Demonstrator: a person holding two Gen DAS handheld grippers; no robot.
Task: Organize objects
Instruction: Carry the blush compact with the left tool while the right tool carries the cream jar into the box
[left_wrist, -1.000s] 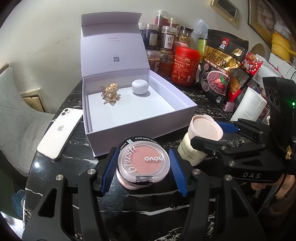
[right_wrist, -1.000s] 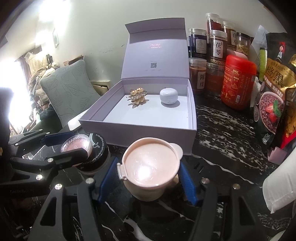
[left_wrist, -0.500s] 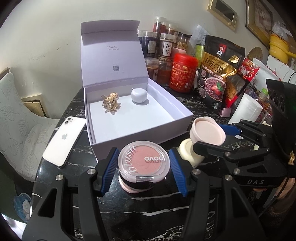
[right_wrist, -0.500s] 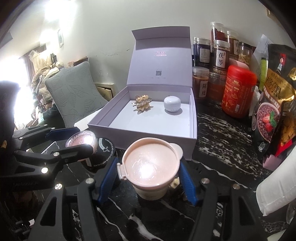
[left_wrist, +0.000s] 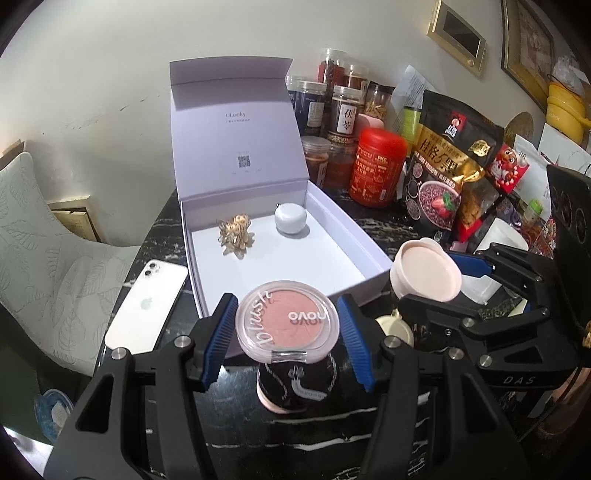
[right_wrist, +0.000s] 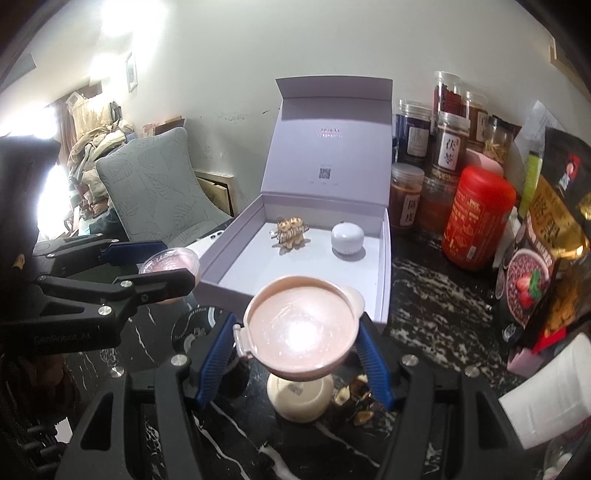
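Clamped on blush (left_wrist: 287, 320) and compact (right_wrist: 301, 329), both now lifted off table (right_wrist: 436, 306) since a second ago, ready for box (left_wrist: 364, 246).

Clutter on the black marble table (left_wrist: 288, 454)

A white smartphone (left_wrist: 146, 308) lies left; a red canister (left_wrist: 376, 166), clear spice jars (left_wrist: 345, 110) and dark snack bags (left_wrist: 443, 173) stand far right.
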